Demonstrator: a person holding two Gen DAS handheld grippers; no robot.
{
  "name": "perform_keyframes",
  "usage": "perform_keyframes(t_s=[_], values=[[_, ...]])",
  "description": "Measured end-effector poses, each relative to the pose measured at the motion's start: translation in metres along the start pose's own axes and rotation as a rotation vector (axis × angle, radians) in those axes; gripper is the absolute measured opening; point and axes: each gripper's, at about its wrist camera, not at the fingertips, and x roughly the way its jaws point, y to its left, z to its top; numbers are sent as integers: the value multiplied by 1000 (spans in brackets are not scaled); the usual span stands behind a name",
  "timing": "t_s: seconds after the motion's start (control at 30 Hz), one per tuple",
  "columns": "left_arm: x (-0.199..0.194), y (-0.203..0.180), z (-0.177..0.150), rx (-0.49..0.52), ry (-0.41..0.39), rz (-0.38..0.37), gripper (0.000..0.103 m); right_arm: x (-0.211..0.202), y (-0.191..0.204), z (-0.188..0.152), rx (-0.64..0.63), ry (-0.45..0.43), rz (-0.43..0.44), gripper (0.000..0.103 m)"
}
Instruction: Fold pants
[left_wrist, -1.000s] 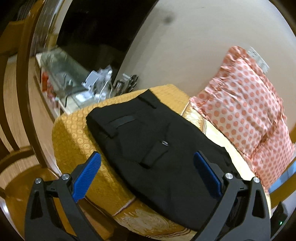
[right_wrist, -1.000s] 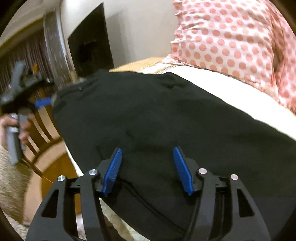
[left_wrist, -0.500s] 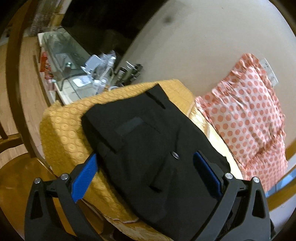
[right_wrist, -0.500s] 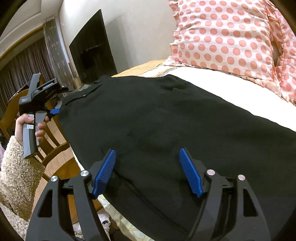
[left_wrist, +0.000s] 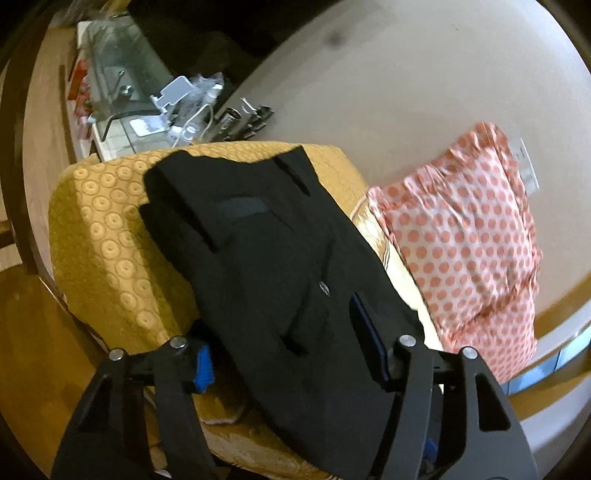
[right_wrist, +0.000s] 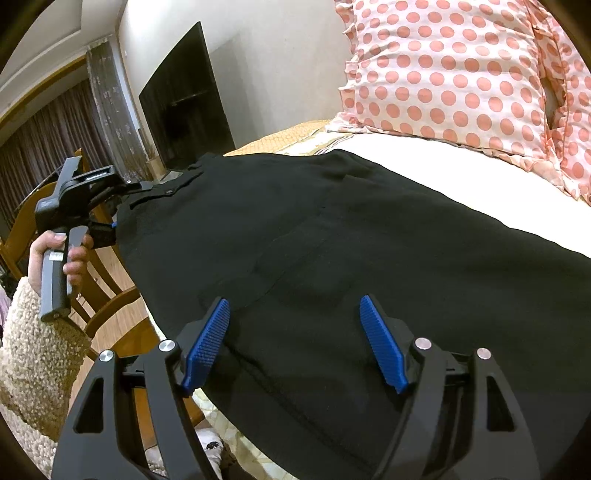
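Black pants (left_wrist: 273, 266) lie spread along a bed, waistband end on a yellow patterned cover (left_wrist: 110, 243). They fill the right wrist view (right_wrist: 369, 258). My left gripper (left_wrist: 284, 350) is open, its jaws around the near edge of the pants by the waist; the left blue pad is partly hidden under the cloth. It shows in the right wrist view (right_wrist: 110, 214) at the waistband, held by a hand. My right gripper (right_wrist: 295, 343) is open, jaws astride the near edge of the pants further down the legs.
A pink polka-dot pillow (right_wrist: 461, 81) leans on the wall behind the pants. A dark television (right_wrist: 184, 99) and a cluttered glass stand (left_wrist: 147, 99) are beyond the bed end. Wooden chairs (right_wrist: 99, 288) stand beside the bed.
My left gripper has moved in and down onto the pants' waist edge, cloth now between its jaws. My right gripper opened wider and pulled back slightly along the near edge.
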Motion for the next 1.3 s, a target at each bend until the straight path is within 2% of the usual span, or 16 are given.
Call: perform_keyframes(t_s=[0.03,0.1,0.13,0.17,0.27,0.43,0.6,0.77,0.87,1.0,1.07,1.13,1.23,1.3], values=[[0,1,2,-5,-4,3,61,0,-1,0,3,-3,-1,75],[1,2,3,-4,-12,27,50,-1,-3,0,11,-11,-2,75],[3,1,4,7,-16,62,35,-1,-4,0,16,-14,-2,75],[4,2,4,13,-15,72,26,-2,-5,0,20,-18,-1,75],[2,-8,2,59,-35,92,20,-8,-11,-1,33,-37,2,75],[-10,-60,-1,243,-108,111,17,-26,-24,-5,67,-87,-18,75],[-13,-131,-17,441,-149,67,16,-57,-51,-13,136,-150,-61,77],[3,-214,-57,678,-131,-34,16,-91,-81,-24,210,-214,-141,77],[10,-256,-84,779,-105,-107,16,-113,-102,-34,267,-261,-197,77],[12,-315,-150,934,-13,-277,16,-142,-130,-52,362,-312,-279,77],[18,-333,-191,1004,55,-353,16,-156,-139,-62,398,-332,-324,77],[25,-338,-233,1074,117,-398,16,-166,-146,-72,428,-345,-365,77],[54,-328,-298,1166,287,-398,16,-178,-160,-87,481,-347,-413,77],[78,-313,-327,1172,434,-366,16,-183,-168,-96,511,-341,-438,77]])
